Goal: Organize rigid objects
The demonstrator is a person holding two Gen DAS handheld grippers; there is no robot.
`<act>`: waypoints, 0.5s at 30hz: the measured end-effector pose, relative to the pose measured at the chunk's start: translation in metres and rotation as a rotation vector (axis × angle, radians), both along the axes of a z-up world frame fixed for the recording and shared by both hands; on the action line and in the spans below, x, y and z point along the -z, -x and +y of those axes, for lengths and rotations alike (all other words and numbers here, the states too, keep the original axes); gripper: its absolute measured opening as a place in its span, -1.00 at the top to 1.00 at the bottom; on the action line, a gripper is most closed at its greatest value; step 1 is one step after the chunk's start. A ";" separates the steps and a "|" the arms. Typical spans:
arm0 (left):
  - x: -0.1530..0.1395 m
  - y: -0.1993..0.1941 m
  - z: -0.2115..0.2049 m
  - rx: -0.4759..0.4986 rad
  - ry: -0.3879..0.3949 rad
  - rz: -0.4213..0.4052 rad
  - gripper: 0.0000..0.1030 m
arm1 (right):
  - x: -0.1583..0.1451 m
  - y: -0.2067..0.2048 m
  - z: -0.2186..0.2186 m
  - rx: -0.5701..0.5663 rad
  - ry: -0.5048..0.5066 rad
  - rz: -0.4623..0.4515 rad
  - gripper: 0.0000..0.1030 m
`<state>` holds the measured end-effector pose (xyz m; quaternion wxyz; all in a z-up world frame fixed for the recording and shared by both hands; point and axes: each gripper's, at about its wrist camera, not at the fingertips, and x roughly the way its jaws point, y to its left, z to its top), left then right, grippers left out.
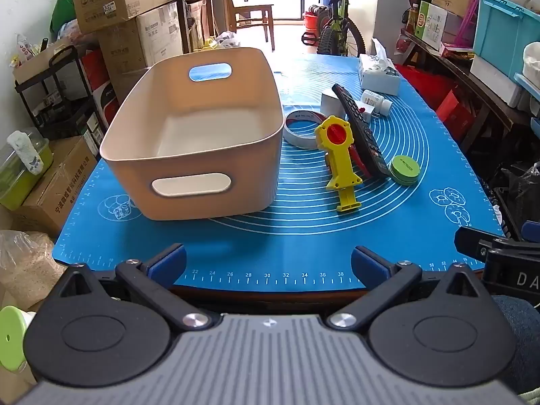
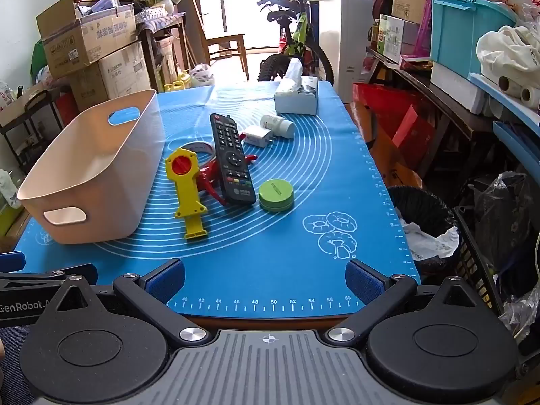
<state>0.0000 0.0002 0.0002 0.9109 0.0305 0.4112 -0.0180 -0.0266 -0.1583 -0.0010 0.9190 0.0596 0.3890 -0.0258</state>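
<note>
We have a blue mat [image 2: 303, 236] covering the table. Beige bin [image 1: 192, 135] sits on its left half, upright, nothing visible inside, handle slots at both ends.

Just right of the bin is the pile of loose items. Black remote [image 2: 233, 158] lies propped, its near end on the mat, its middle over a red tool [image 2: 211, 177] that is mostly hidden under it. Yellow tool [image 2: 187, 189] with a red dial lies flat just left of the remote, between it and the bin. Tape roll [image 1: 300, 128] is behind the yellow tool, close to the bin wall. Green round tin [image 2: 276, 194] sits just right of the remote's near end. White charger [image 2: 256, 135] and white bottle [image 2: 278, 125] lie beyond the remote; tissue box [image 2: 297, 96] at the far edge.

Left gripper [image 1: 268, 266] and right gripper [image 2: 265, 278] both hang over the near mat edge, fingers spread full wide, nothing between them, well apart from the items.
</note>
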 end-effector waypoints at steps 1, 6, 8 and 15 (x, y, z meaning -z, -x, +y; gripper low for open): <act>0.000 0.000 0.000 0.001 0.000 0.001 -0.99 | 0.000 0.000 0.000 0.000 -0.005 -0.004 -0.95; 0.000 0.000 0.000 0.002 -0.002 0.000 -0.99 | 0.000 0.000 0.000 0.001 0.001 -0.002 -0.95; 0.000 0.000 0.001 0.001 -0.003 0.001 -0.99 | 0.000 0.000 0.000 0.000 0.003 -0.001 -0.95; 0.000 0.000 0.001 -0.003 -0.003 0.004 -0.99 | 0.001 -0.001 0.000 0.000 0.003 0.000 -0.95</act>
